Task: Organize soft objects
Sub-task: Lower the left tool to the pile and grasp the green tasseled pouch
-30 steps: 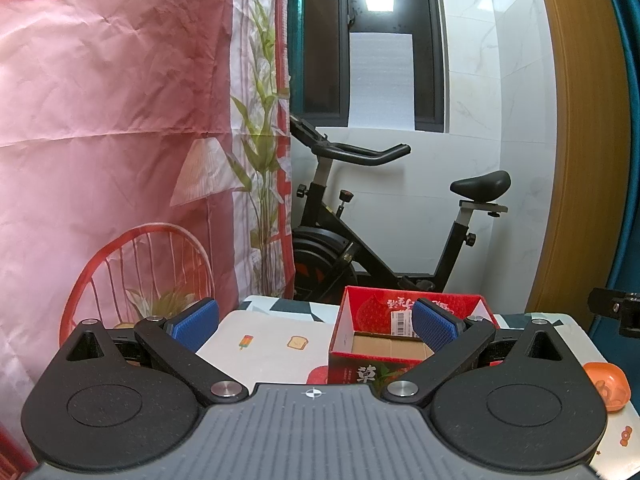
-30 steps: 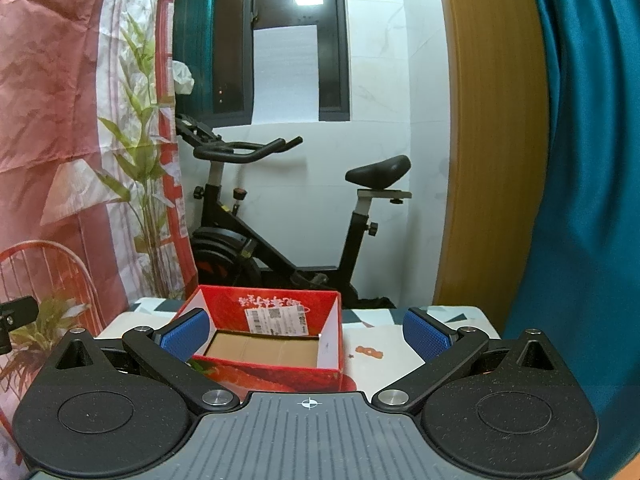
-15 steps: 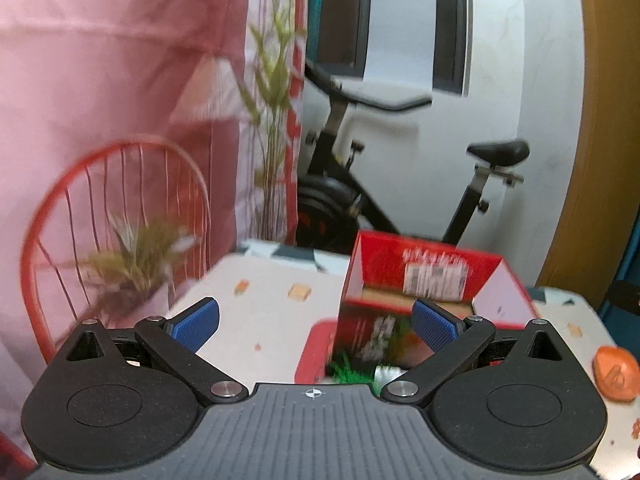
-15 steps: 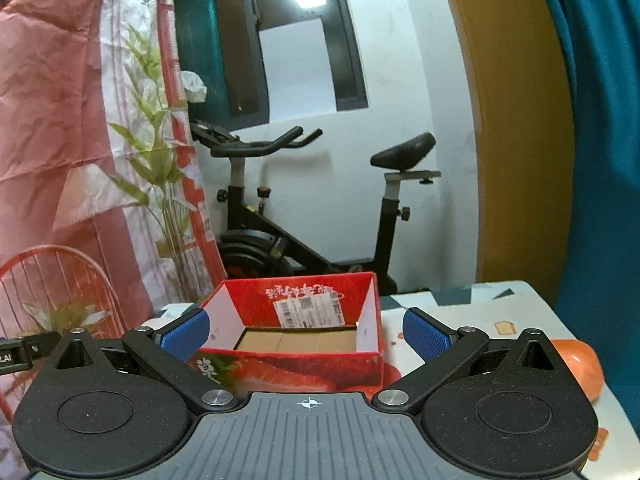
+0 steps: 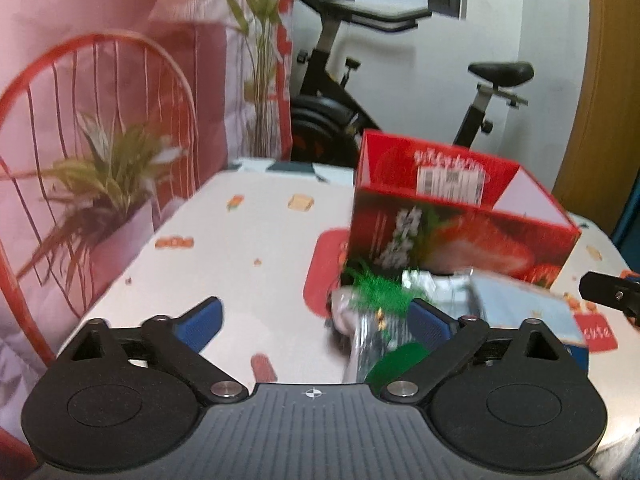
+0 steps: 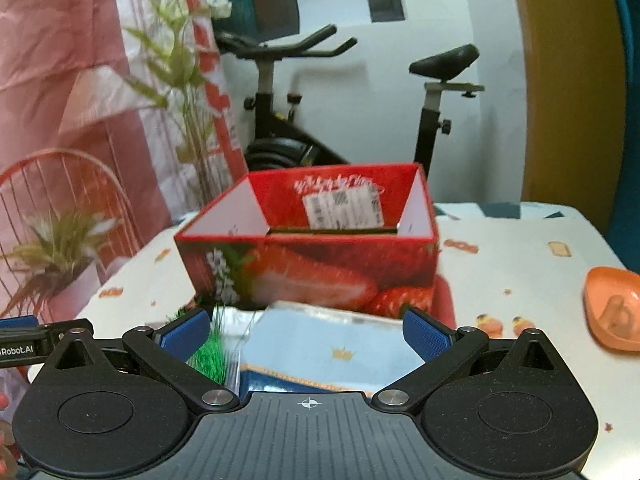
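I am watching my left claw [image 5: 316, 316] closing, its pads still wide apart over bare tabletop [image 5: 240, 256]. My right claw [image 6: 306, 332] is gaping around the light blue packet [image 6: 332, 344], lying just before the strawberry-printed box [image 6: 316, 264]

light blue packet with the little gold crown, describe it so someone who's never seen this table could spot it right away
Find the open red strawberry box on the white patterned tablecloth. Right in front of its near wall lies the light blue packet, flat, in shiny clear wrap. Unlike the green tinsel bundle at its left, it is pale blue with a small gold crown and a dark blue band along its near edge.
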Motion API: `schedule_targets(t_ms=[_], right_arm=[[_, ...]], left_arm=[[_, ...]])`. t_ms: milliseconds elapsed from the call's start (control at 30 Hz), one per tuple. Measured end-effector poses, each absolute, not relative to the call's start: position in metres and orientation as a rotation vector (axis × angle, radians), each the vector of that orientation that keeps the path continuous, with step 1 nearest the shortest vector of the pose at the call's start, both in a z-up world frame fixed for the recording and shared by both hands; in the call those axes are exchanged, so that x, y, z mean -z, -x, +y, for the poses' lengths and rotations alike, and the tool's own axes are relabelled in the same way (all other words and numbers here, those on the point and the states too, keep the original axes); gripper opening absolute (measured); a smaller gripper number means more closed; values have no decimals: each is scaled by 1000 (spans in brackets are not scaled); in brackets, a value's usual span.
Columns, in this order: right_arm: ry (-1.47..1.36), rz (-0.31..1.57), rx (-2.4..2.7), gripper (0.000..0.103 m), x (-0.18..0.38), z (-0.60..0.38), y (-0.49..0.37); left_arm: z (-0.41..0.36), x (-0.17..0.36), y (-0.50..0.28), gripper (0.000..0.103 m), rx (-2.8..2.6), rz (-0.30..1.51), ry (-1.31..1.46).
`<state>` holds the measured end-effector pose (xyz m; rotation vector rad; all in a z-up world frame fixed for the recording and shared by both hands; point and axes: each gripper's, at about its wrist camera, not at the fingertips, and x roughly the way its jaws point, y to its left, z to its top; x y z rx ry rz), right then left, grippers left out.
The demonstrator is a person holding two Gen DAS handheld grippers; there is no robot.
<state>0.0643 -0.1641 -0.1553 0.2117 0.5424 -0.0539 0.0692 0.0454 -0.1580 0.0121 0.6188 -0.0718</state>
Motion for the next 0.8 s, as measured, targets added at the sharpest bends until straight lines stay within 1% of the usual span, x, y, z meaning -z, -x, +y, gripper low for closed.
schedule_targets(t_ms=[67, 133, 200, 267, 300, 333, 367, 467, 567, 633, 700, 800], right_arm=[[-174, 556, 46, 103, 163, -157, -69], [-149, 565, 29, 101, 171, -152, -72], [-139, 587, -14, 93, 177, -147, -75], [-118, 609, -56, 78, 182, -140, -78], [-105, 616, -76, 74, 185, -136, -79], [-92, 624, -98, 70, 186, -131, -81], [-89, 629, -116, 62, 188, -127, -81], [-109, 656, -178, 45, 191, -119, -84], [-92, 657, -236, 38, 192, -110, -85], [-83, 657, -275, 37, 193, -105, -85], [-65, 663, -307, 37, 194, -99, -86], [-42, 680, -338, 37, 200, -90, -90]], left_arm=[[48, 166, -70, 88, 80, 648, -9], [53, 174, -73, 84, 91, 684, 5], [55, 181, -75, 80, 94, 711, 11], [57, 186, -76, 73, 115, 730, 28], [59, 189, -76, 70, 132, 739, 41], [61, 191, -76, 61, 146, 746, 54], [62, 193, -77, 54, 162, 756, 68], [63, 196, -77, 53, 217, 773, 116], [58, 201, -77, 52, 257, 775, 139], [57, 206, -78, 51, 281, 794, 167], [59, 212, -82, 47, 300, 828, 210], [62, 219, -88, 47, 314, 864, 278]])
